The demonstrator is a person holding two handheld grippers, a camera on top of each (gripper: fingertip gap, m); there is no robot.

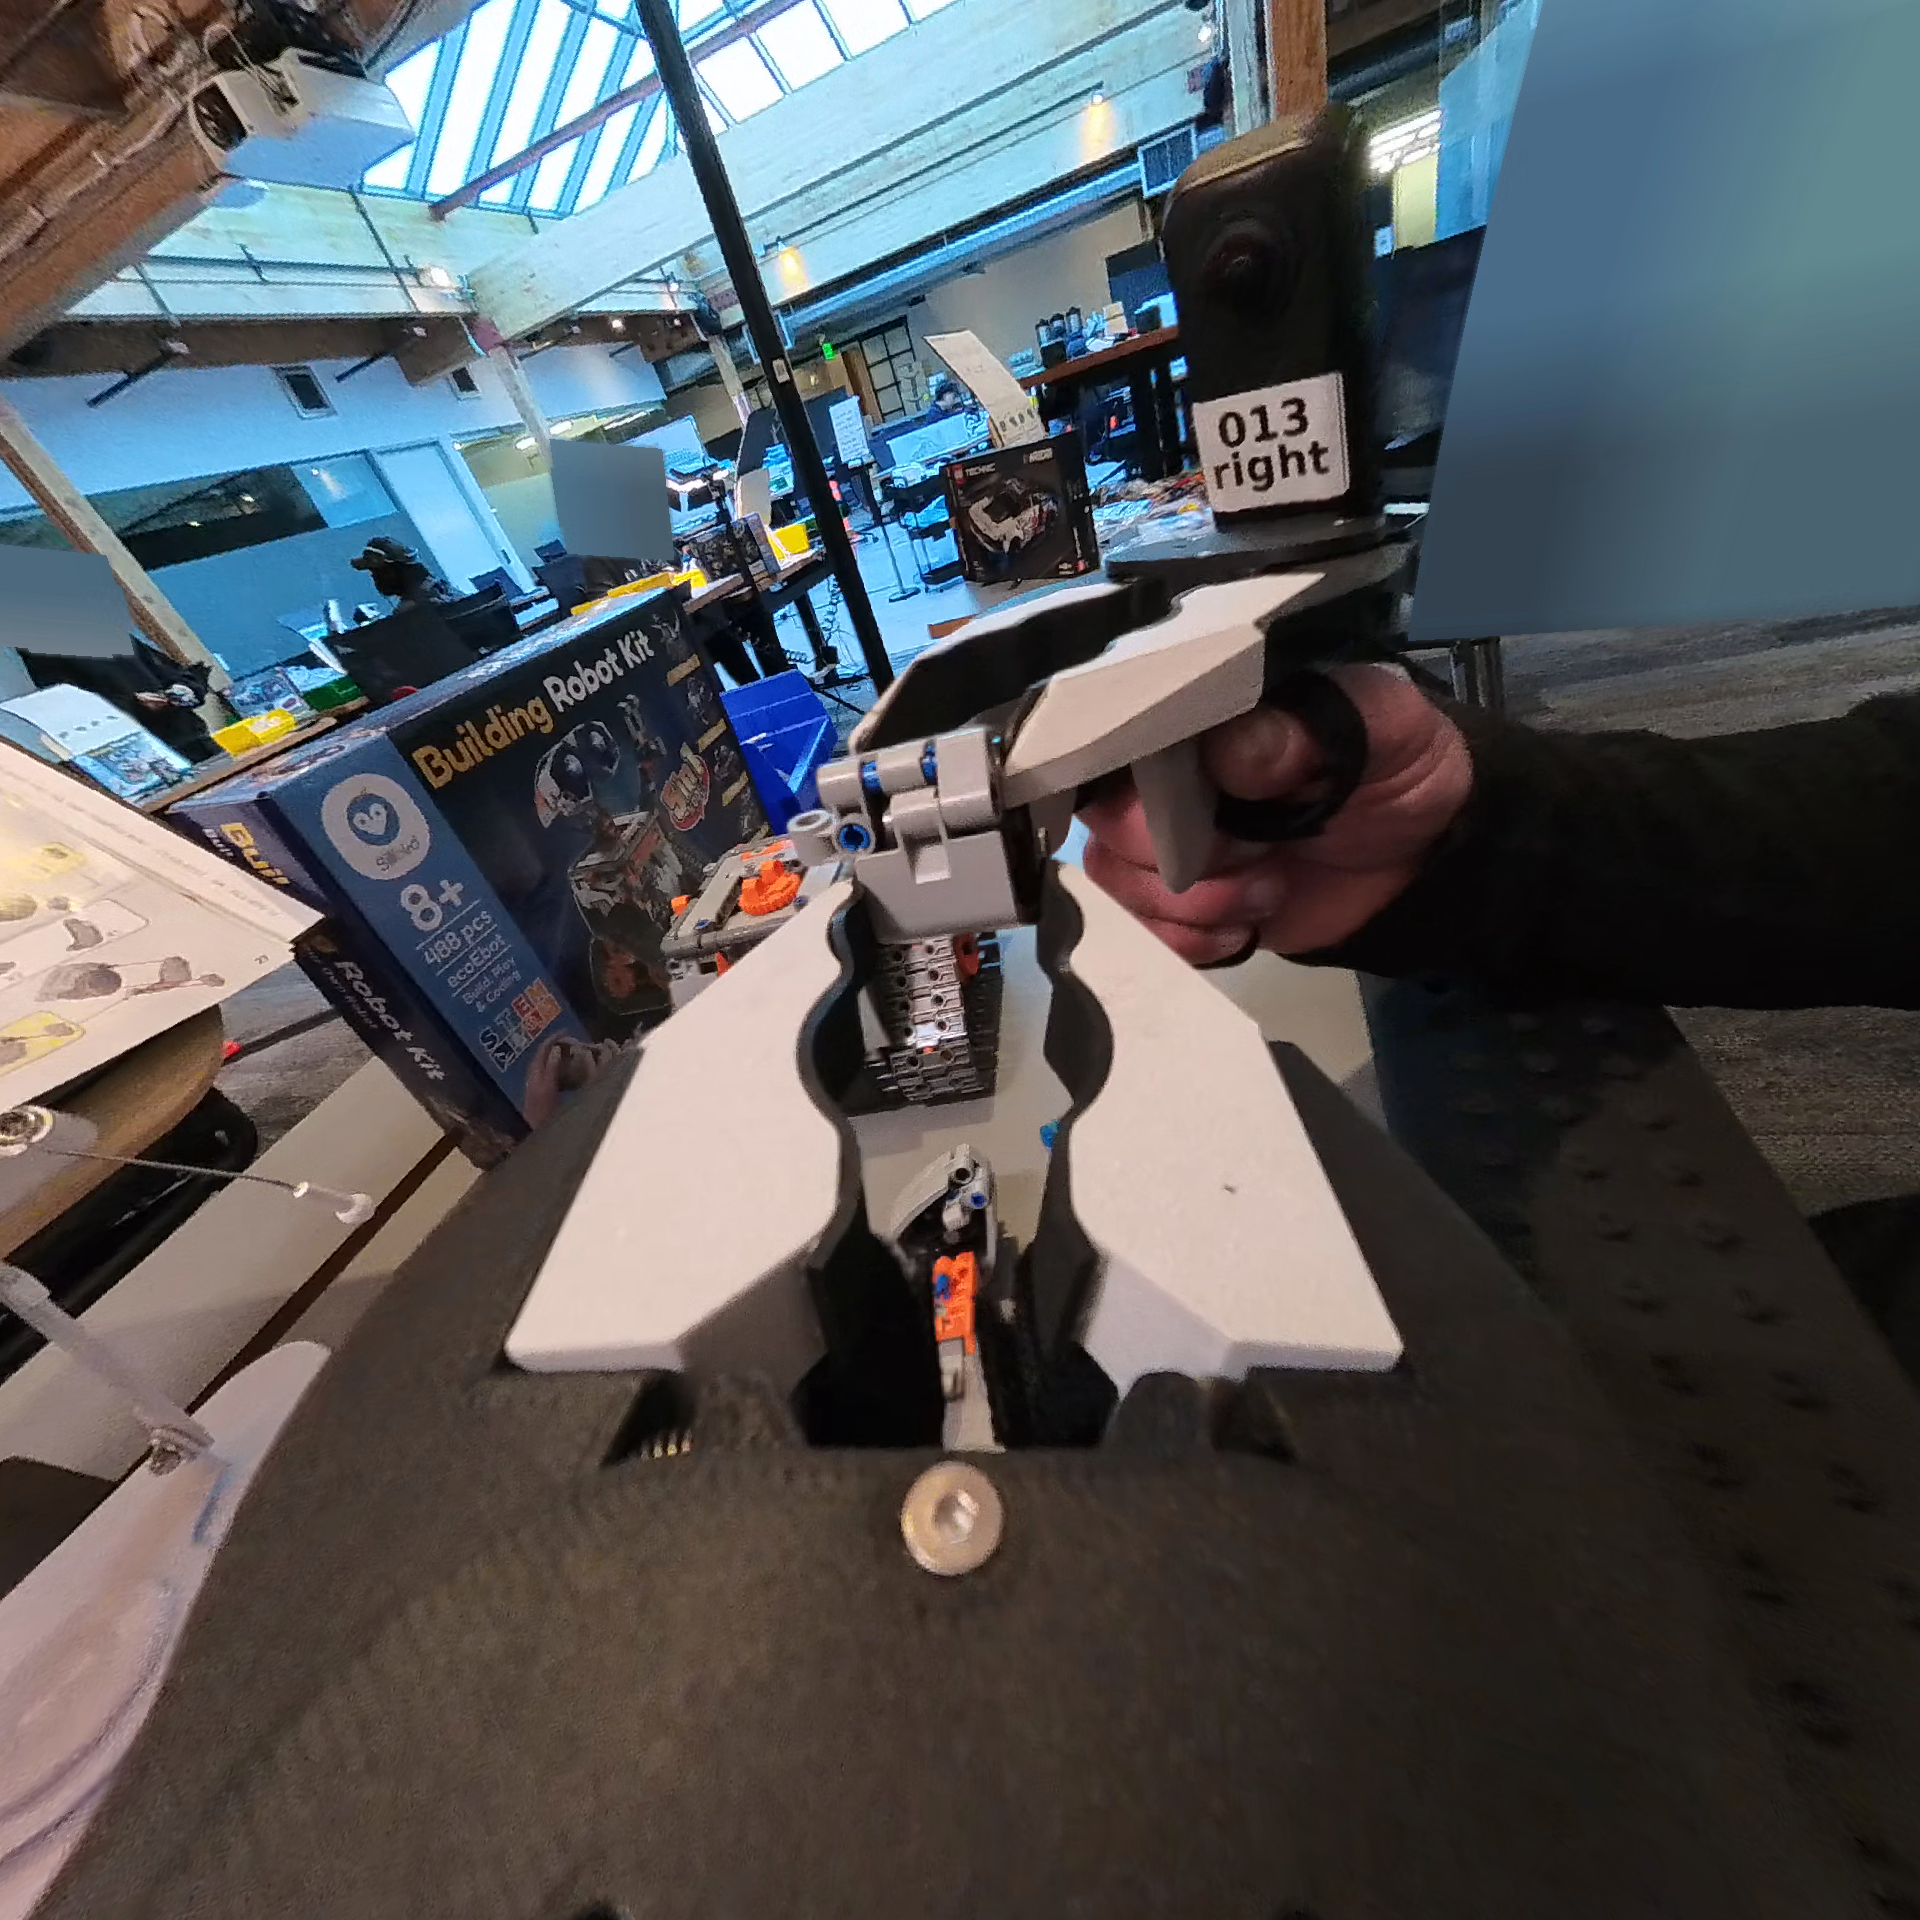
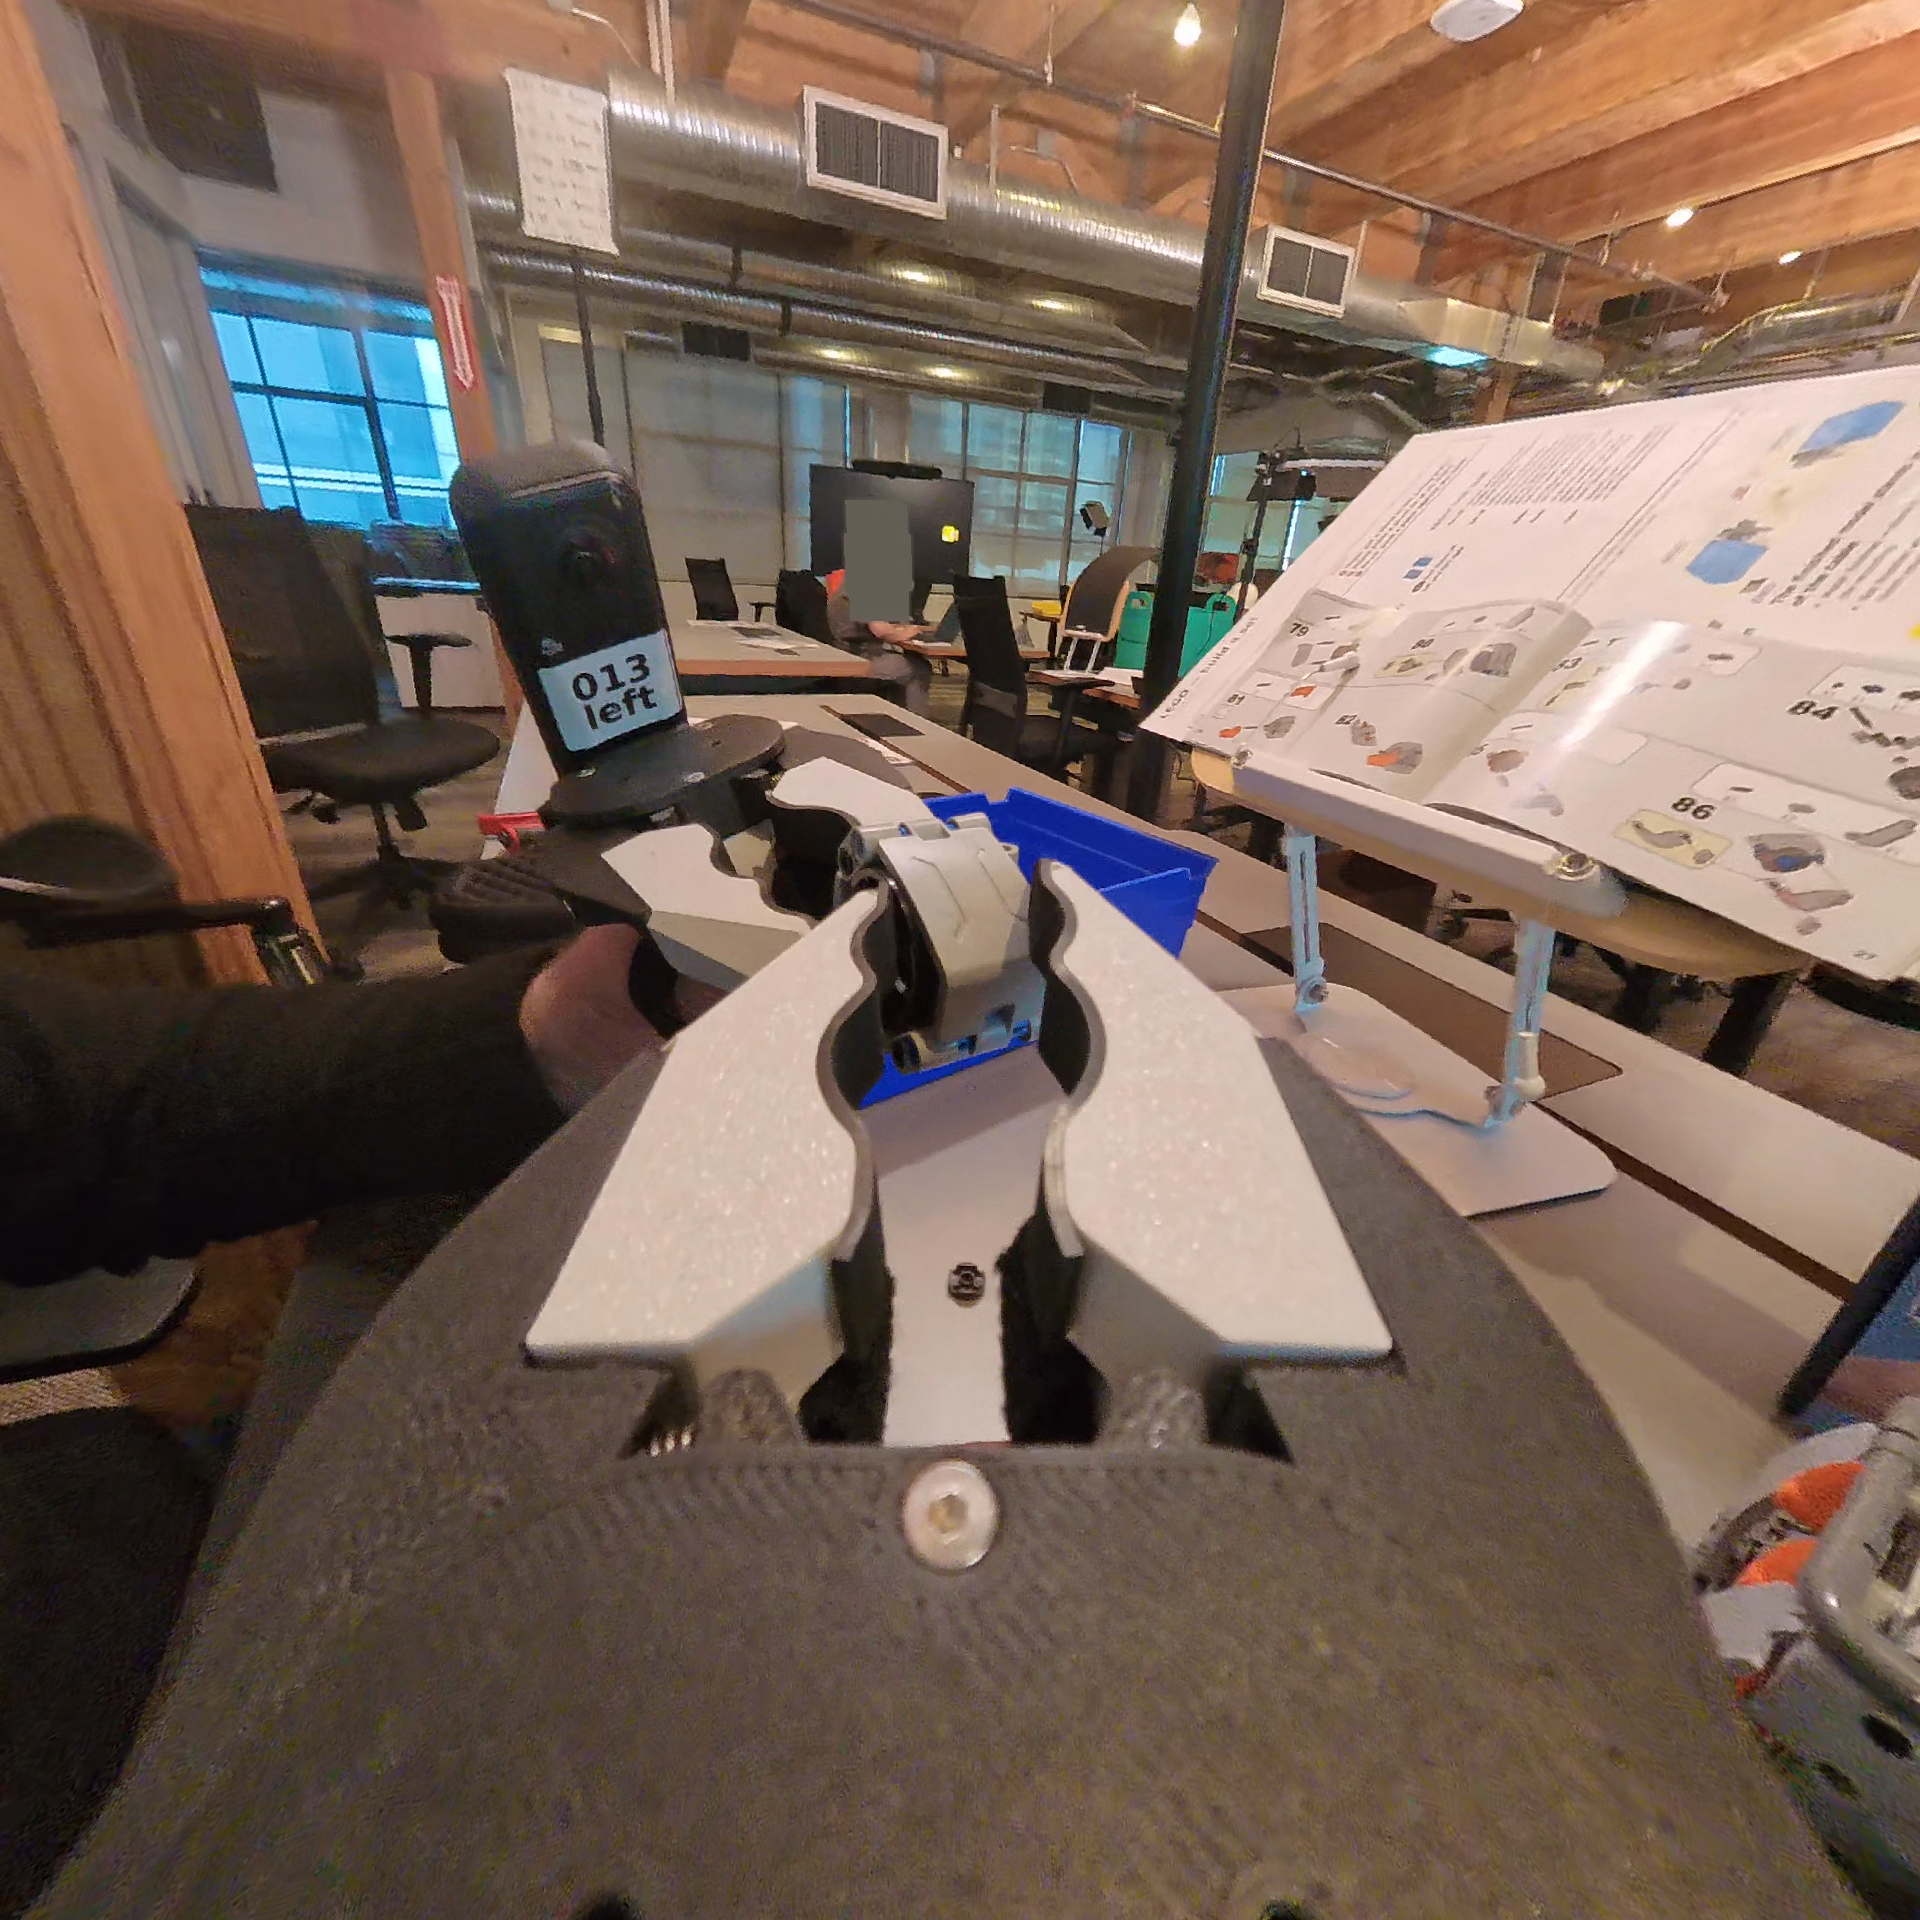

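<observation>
Gripping one small grey plastic brick assembly [image 2: 961, 940] together, your right tongs [image 2: 956, 935] and left tongs [image 1: 951, 925] are both clenched on it.

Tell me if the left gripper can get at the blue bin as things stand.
Probably not directly. The left gripper and the right gripper both appear shut on the grey brick assembly, which sits between them in front of the blue bin.
</observation>
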